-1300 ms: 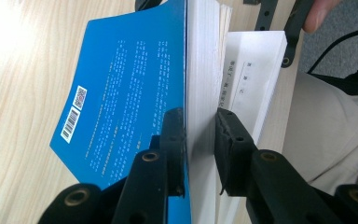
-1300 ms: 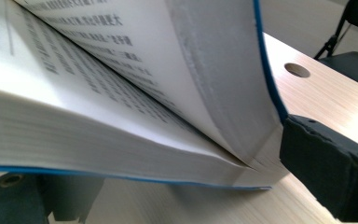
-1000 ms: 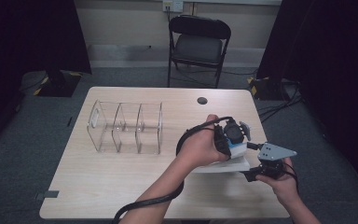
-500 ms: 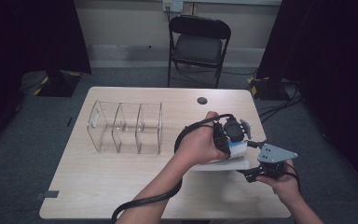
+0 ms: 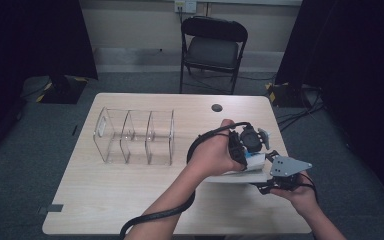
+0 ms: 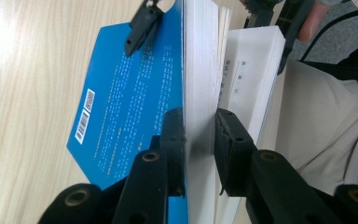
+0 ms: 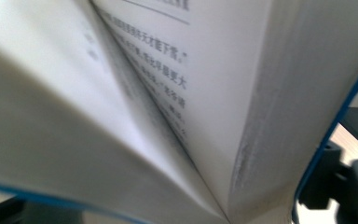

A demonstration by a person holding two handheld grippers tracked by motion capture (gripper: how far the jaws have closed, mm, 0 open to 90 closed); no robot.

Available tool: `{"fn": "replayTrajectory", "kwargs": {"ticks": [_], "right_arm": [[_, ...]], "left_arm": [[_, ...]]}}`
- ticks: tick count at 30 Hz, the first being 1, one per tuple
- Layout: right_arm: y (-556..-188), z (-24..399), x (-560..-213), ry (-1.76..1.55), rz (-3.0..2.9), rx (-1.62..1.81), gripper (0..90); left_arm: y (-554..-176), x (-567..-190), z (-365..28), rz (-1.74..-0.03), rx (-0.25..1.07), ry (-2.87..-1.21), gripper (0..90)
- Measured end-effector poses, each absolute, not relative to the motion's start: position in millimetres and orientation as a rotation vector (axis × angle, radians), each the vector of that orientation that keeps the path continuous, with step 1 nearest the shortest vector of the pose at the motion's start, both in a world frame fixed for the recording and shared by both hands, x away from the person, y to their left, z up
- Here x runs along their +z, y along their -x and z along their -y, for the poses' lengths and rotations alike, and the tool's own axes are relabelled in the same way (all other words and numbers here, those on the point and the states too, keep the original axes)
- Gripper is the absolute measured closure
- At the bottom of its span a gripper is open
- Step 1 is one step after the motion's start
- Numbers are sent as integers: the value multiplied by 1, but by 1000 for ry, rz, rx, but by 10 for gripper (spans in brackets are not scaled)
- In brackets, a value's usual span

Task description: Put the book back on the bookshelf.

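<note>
Both hands barely moved — my right gripper (image 5: 272,186) has been closing into the book (image 6: 135,107); left gripper (image 6: 199,128) pinches pages, which could tear.

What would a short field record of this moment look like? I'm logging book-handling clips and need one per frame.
held thing: blue-covered paperback book, open, pages fanned
left gripper: shut on a block of the book's pages and cover
right gripper: at the book's other half, jaws just been closing; grip unclear
surface: light wooden table
nearby: clear acrylic divider rack, apart from the book
background: black folding chair behind the table
</note>
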State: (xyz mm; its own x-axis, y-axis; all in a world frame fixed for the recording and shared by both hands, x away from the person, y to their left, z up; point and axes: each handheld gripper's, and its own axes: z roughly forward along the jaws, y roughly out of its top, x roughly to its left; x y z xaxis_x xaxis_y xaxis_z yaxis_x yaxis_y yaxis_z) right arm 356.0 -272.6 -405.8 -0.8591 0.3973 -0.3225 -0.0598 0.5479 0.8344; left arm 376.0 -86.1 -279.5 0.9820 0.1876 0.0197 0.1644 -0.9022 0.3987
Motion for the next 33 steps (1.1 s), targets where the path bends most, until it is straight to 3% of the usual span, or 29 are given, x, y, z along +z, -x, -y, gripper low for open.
{"fn": "replayTrajectory", "kwargs": {"ticks": [2, 4, 10, 14, 17, 24, 33], "right_arm": [[-356, 273, -406, -267, -2308, 1274, 308], [-354, 273, -407, -249, -2334, 1289, 409], [-355, 275, -407, -273, -2358, 1319, 489], [-355, 275, -407, -265, -2366, 1310, 495], [-353, 275, -408, -264, -2371, 1307, 496], [-355, 276, -408, -288, -2375, 1324, 495], [-360, 278, -405, -321, -2388, 1346, 495]], "left_arm": [[-376, -281, 86, -251, 70, -2713, 746], [-374, -282, 88, -176, 91, -2731, 741], [-375, -281, 84, -112, 113, -2692, 655], [-377, -274, 72, -141, 155, -2632, 582], [-377, -272, 61, -164, 211, -2629, 475], [-380, -272, 36, -194, 228, -2596, 404], [-380, -276, 12, -226, 250, -2588, 375]]}}
